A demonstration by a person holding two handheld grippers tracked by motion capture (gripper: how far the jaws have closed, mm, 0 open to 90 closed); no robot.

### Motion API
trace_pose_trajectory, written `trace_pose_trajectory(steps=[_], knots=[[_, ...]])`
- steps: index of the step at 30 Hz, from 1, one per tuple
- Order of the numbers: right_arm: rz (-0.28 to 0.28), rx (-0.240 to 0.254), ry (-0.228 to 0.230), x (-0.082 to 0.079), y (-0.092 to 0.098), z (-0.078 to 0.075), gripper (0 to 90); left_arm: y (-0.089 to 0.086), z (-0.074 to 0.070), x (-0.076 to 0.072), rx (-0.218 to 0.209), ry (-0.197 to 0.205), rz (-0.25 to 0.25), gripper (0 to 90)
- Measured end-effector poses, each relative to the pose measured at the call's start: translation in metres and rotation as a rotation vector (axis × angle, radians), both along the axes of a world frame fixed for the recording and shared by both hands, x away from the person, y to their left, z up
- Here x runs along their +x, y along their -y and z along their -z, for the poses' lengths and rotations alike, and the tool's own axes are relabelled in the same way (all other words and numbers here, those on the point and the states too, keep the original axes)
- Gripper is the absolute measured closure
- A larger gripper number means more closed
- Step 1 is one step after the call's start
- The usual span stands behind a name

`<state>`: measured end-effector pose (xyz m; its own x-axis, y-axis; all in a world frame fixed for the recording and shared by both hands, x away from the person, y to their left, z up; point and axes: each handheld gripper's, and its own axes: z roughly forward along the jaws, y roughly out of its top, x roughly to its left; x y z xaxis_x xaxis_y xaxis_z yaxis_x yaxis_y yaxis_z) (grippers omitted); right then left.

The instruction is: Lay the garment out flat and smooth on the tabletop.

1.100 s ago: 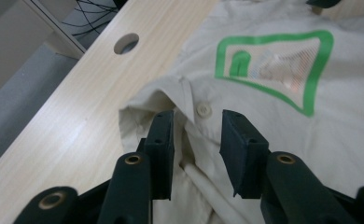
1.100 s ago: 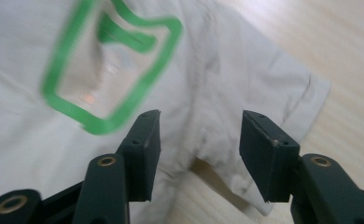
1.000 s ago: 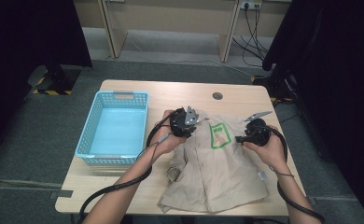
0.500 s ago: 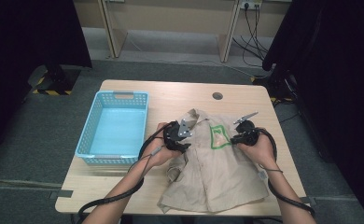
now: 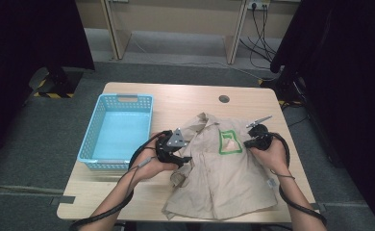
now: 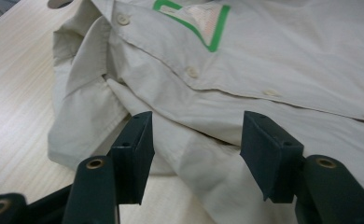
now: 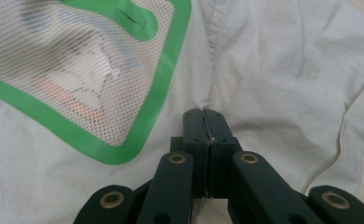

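A beige short-sleeved shirt lies spread on the wooden table, with a green-bordered mesh patch on its chest. My left gripper sits at the shirt's left edge. Its jaws have just been opening and stand apart over a fold of the cloth without pressing on it, in the left gripper view. My right gripper is beside the patch, where its jaws have just closed. In the right gripper view the pads meet and pinch the puckered shirt cloth next to the patch.
A light blue plastic basket stands on the table's left side, close to my left hand. A round cable hole is at the table's far edge. Bare wood lies beyond the collar and left of the shirt.
My left gripper has moved from the collar toward the near left, to the shirt's edge, and its jaws have spread. The right gripper has stayed by the patch and closed on the cloth.
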<state>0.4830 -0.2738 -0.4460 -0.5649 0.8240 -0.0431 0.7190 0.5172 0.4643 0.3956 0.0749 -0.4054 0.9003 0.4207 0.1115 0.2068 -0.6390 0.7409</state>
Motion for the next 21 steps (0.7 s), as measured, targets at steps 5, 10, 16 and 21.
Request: trace_pose_trajectory(steps=[5,10,16,21], knots=[[0.009,0.007,0.003,-0.001,0.006,0.000,89.2,-0.008,0.003,-0.019,0.032,-0.001,0.068,39.3],[0.008,0.005,0.001,-0.001,0.006,0.000,89.2,-0.019,0.009,-0.032,0.084,-0.022,0.105,38.3],[0.007,0.004,0.004,-0.001,0.006,0.000,89.1,-0.014,0.025,-0.035,0.148,-0.046,0.114,37.5],[0.005,0.000,0.013,-0.002,0.006,0.001,89.3,0.000,0.041,-0.029,0.196,-0.037,0.095,43.2]])
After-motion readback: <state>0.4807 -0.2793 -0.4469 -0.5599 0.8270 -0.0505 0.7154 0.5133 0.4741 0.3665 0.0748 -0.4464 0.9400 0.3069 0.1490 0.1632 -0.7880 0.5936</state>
